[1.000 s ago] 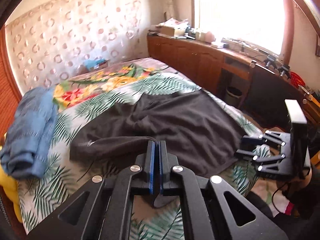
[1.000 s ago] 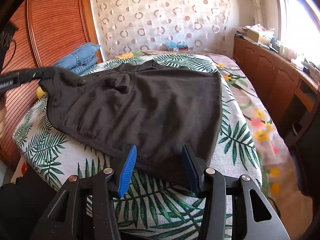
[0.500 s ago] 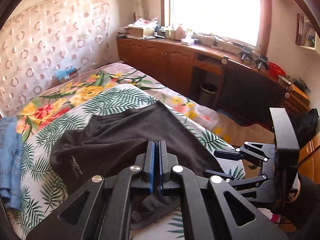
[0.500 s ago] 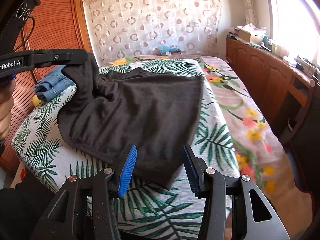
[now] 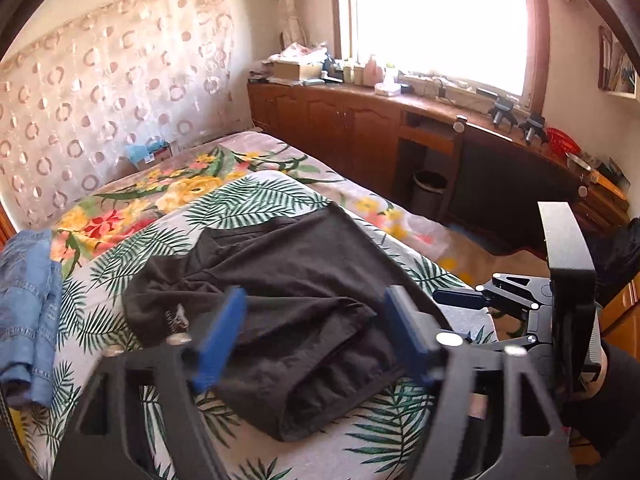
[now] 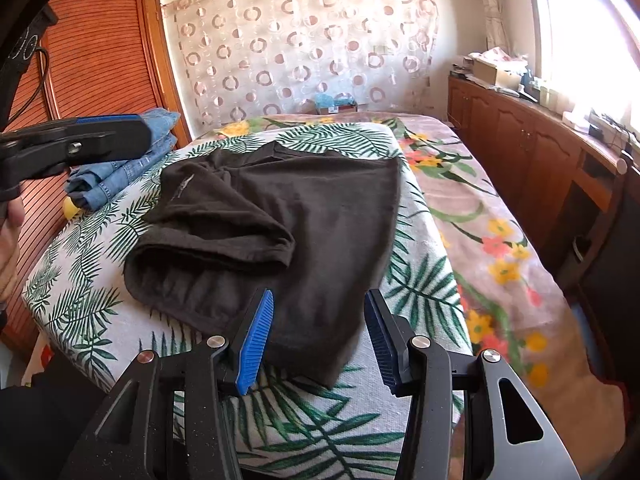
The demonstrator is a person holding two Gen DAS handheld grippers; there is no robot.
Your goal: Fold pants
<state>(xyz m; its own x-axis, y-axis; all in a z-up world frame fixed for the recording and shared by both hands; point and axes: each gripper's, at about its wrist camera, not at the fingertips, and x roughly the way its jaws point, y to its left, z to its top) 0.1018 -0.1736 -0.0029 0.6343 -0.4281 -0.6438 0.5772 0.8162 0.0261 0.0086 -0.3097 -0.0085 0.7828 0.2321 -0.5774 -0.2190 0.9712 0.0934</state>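
Observation:
Dark grey pants point(image 5: 304, 292) lie on the leaf-print bed cover point(image 5: 256, 204), with one side folded over the other. In the right wrist view the pants point(image 6: 312, 220) show the folded flap on the left half. My left gripper point(image 5: 316, 340) is open and empty, just above the near edge of the pants. My right gripper point(image 6: 320, 336) is open and empty, over the near hem of the pants. The left gripper also shows in the right wrist view point(image 6: 80, 144), at the left edge, above the bed. The right gripper shows in the left wrist view point(image 5: 532, 312) at the right.
Folded blue jeans point(image 5: 28, 308) lie at the left side of the bed, also in the right wrist view point(image 6: 120, 164). A wooden cabinet run point(image 5: 360, 128) with clutter stands under the window. A wooden slatted wardrobe point(image 6: 100, 60) is at the left. A bin point(image 5: 428, 188) stands by the cabinets.
My left gripper carried one side of the pants over the other, laid it down and opened. The right gripper stayed open near the hem.

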